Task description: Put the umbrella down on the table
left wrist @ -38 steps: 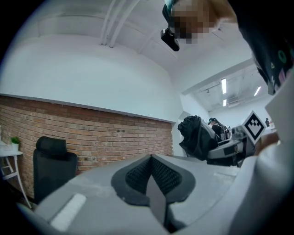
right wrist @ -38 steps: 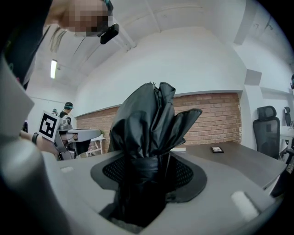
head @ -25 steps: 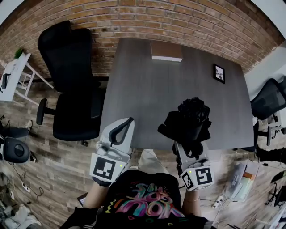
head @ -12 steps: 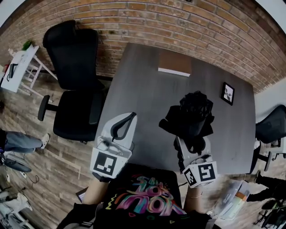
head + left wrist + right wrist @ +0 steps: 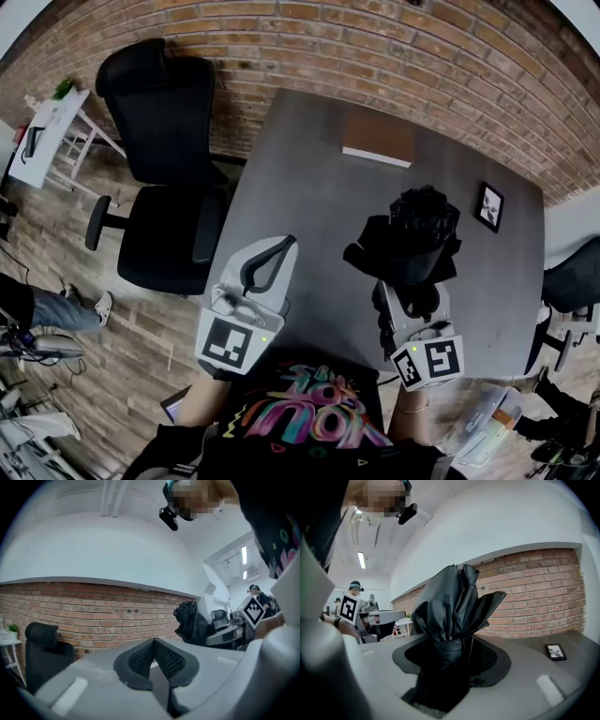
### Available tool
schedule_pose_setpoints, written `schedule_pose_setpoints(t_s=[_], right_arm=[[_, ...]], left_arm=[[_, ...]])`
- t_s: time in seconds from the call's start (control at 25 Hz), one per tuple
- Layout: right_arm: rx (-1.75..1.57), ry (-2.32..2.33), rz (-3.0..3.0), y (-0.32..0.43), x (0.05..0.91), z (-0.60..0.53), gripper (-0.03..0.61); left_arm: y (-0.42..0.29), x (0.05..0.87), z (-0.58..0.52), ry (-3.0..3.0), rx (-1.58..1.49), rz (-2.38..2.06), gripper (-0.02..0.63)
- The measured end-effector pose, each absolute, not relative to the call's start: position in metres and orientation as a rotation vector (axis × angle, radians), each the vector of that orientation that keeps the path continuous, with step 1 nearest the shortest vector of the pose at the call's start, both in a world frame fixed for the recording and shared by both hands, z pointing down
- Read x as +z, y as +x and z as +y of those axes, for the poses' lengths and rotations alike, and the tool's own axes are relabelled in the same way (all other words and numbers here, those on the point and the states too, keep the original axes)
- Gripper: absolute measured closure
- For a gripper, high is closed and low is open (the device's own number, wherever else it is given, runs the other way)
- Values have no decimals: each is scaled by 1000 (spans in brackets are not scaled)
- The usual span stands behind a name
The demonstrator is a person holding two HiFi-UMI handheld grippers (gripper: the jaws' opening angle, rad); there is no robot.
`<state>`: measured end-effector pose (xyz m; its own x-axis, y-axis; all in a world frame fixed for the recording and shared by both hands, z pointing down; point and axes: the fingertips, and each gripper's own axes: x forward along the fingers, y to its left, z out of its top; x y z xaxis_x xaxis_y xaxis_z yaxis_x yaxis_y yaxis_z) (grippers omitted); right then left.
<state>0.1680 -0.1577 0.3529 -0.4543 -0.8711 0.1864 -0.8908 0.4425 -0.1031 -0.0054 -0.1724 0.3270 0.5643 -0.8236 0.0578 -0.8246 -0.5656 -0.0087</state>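
A folded black umbrella (image 5: 408, 246) stands up out of my right gripper (image 5: 410, 292), whose jaws are shut on its lower part. It hovers above the near right part of the dark grey table (image 5: 309, 187). In the right gripper view the crumpled umbrella (image 5: 452, 606) fills the gap between the pads and hides the fingertips. My left gripper (image 5: 278, 246) hangs over the table's near left edge, its jaws shut on nothing, the pads (image 5: 140, 658) meeting at the tip. From the left gripper view the umbrella (image 5: 191, 620) shows off to the right.
A brown flat box (image 5: 378, 137) lies at the table's far edge by the brick wall. A small framed picture (image 5: 488, 206) lies at the right. A black office chair (image 5: 164, 187) stands left of the table, and another chair (image 5: 574, 281) at the right edge.
Both grippers have moved forward from the near edge to over the table, the right one carrying the umbrella along. Neither grip has changed.
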Motion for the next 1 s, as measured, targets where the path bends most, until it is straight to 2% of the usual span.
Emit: schedule_pose_setpoints(t_s=[0.6, 1.0], right_arm=[[268, 1475, -2547, 144, 362, -194, 336], [350, 1278, -2457, 99, 424, -238, 336]], left_arm=[[-7, 341, -188, 2753, 107, -1407, 615], [-34, 355, -204, 2699, 116, -1437, 615]])
